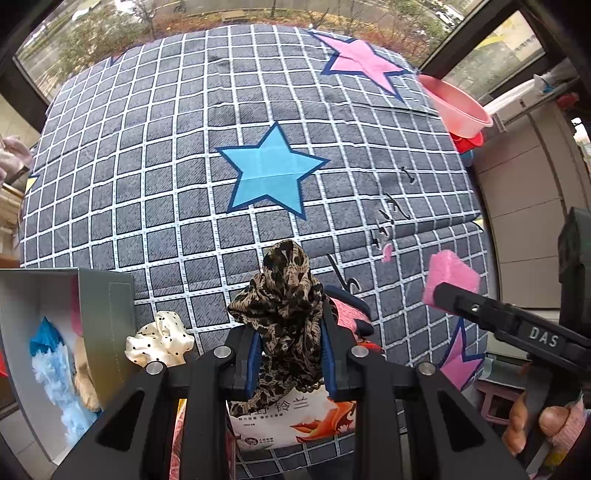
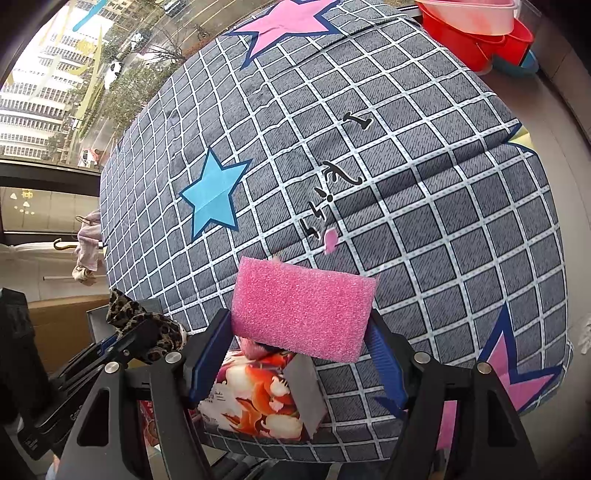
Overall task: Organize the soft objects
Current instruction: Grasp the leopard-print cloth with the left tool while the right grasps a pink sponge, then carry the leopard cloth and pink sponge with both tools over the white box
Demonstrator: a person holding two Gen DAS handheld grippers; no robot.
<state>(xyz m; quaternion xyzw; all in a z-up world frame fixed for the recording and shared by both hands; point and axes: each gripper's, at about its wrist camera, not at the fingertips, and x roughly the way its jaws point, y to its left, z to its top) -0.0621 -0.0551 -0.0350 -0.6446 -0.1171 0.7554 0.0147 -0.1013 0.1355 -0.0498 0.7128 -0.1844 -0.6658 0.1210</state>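
Observation:
My left gripper [image 1: 291, 332] is shut on a leopard-print scrunchie [image 1: 286, 299], which hangs bunched between the blue pads above the checked bed cover [image 1: 166, 155]. The same scrunchie [image 2: 142, 321] shows at the left of the right wrist view. My right gripper [image 2: 301, 332] is shut on a pink sponge [image 2: 303, 308], held by its two short ends above the cover; the sponge [image 1: 452, 277] also appears at the right of the left wrist view. A white dotted scrunchie [image 1: 160, 341] lies on the cover beside an open grey box [image 1: 107, 317] that holds blue and white fluffy items [image 1: 55, 365].
A printed packet [image 1: 295, 417] with orange figures lies below the left gripper, and the same packet [image 2: 258, 398] lies below the sponge. Pink and red basins [image 2: 476, 26] stand at the far right corner. A window runs behind the bed. A hand [image 1: 546, 421] holds the right gripper's handle.

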